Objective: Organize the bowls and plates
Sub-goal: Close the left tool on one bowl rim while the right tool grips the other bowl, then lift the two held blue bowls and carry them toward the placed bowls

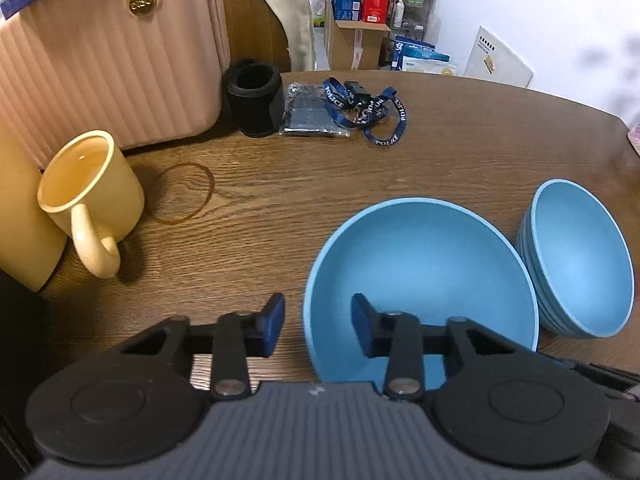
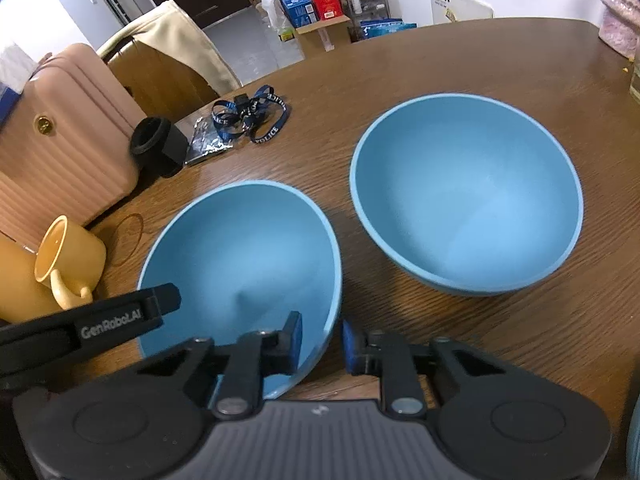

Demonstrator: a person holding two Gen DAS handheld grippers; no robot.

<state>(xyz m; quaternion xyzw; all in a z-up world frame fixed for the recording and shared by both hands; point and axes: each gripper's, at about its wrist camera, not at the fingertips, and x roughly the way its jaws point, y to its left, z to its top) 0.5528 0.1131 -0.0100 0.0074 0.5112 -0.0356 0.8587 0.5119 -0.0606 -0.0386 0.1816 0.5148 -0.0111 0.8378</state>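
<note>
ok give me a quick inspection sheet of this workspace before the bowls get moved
surface: wooden table, one ring stain
job's things: near blue bowl upright; far blue bowl upright beside it, looks like a stack; no plates seen
clutter: yellow mug, black cup, foil packet, blue lanyard, pink case
grippers: left claw straddles the near bowl's left rim, right claw its right rim; neither looks clamped
cables: nothing seen
surroundings: chair with beige coat, boxes on the floor behind
</note>
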